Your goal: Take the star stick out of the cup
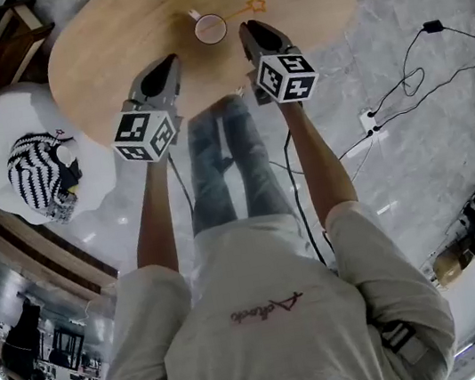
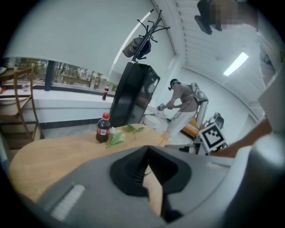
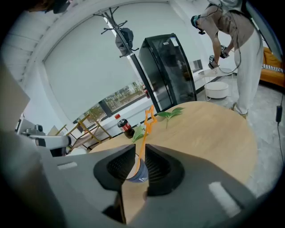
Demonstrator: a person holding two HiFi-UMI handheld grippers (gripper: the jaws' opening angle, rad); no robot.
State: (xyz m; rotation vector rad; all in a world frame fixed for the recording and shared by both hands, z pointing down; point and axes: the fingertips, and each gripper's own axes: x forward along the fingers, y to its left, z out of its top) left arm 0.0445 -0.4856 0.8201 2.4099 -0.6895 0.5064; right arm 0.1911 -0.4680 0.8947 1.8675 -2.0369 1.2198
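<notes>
A white cup (image 1: 210, 29) stands on the oval wooden table (image 1: 105, 44), and an orange star stick (image 1: 237, 14) leans out of it to the right. My right gripper (image 1: 248, 27) sits just right of the cup, jaws slightly apart and empty. In the right gripper view the cup (image 3: 136, 173) and the star stick (image 3: 147, 124) show through the narrow gap of that gripper (image 3: 140, 149), a little ahead of the tips. My left gripper (image 1: 169, 61) hovers left of the cup with its jaws together and nothing in them. The left gripper (image 2: 148, 149) faces across the table.
A cola bottle (image 2: 103, 128) and green leaves (image 2: 116, 139) lie at the table's far end. A white round stool with a striped cloth (image 1: 35, 164) stands left of the table. Cables (image 1: 400, 85) run over the floor at right. A person (image 3: 231, 35) works in the background.
</notes>
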